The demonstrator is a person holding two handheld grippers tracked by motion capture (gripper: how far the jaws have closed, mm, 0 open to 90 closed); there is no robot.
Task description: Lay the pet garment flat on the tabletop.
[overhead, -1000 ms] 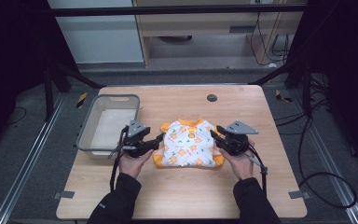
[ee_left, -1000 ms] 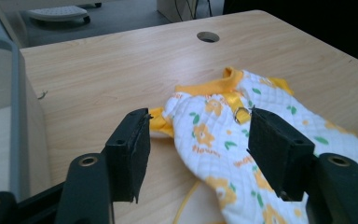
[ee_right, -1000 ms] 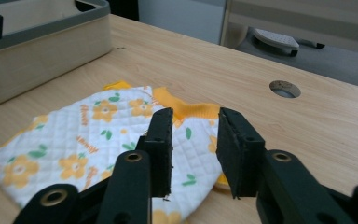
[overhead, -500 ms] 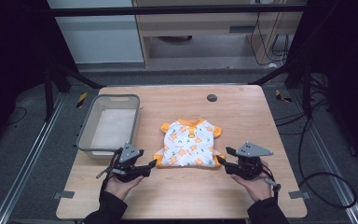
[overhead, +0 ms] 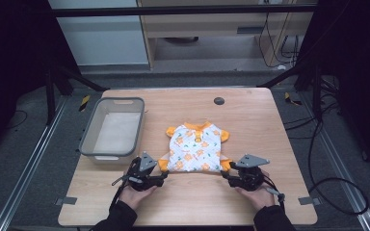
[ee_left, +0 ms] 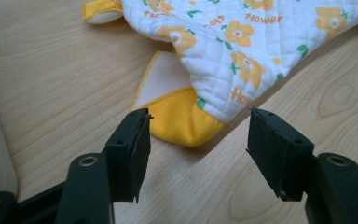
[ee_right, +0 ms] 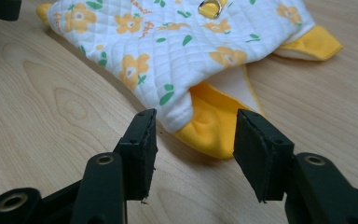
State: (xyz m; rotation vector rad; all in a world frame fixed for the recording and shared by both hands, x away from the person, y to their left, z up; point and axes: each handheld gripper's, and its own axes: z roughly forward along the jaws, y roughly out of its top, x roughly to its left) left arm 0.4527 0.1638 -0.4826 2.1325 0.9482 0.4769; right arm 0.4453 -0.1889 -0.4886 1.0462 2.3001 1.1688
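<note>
A small white quilted garment (overhead: pixel 195 149) with orange flowers and yellow cuffs lies flat mid-table. My left gripper (overhead: pixel 161 174) is open at its near left corner; its jaws straddle the yellow cuff (ee_left: pixel 179 119) without touching it. My right gripper (overhead: pixel 227 175) is open at the near right corner, with the other yellow cuff (ee_right: pixel 212 121) just ahead of its jaws. A metal ring (ee_right: pixel 210 7) sits near the garment's collar.
A grey plastic bin (overhead: pixel 112 129) stands at the table's left, close to my left gripper. A dark round hole cap (overhead: pixel 218 101) sits near the far edge. Bare wood (overhead: pixel 192 202) lies between my hands and the near edge.
Both grippers have pulled back toward the near edge, from beside the garment's sides to its near corners. The garment now lies spread flat, and both grippers are open.
</note>
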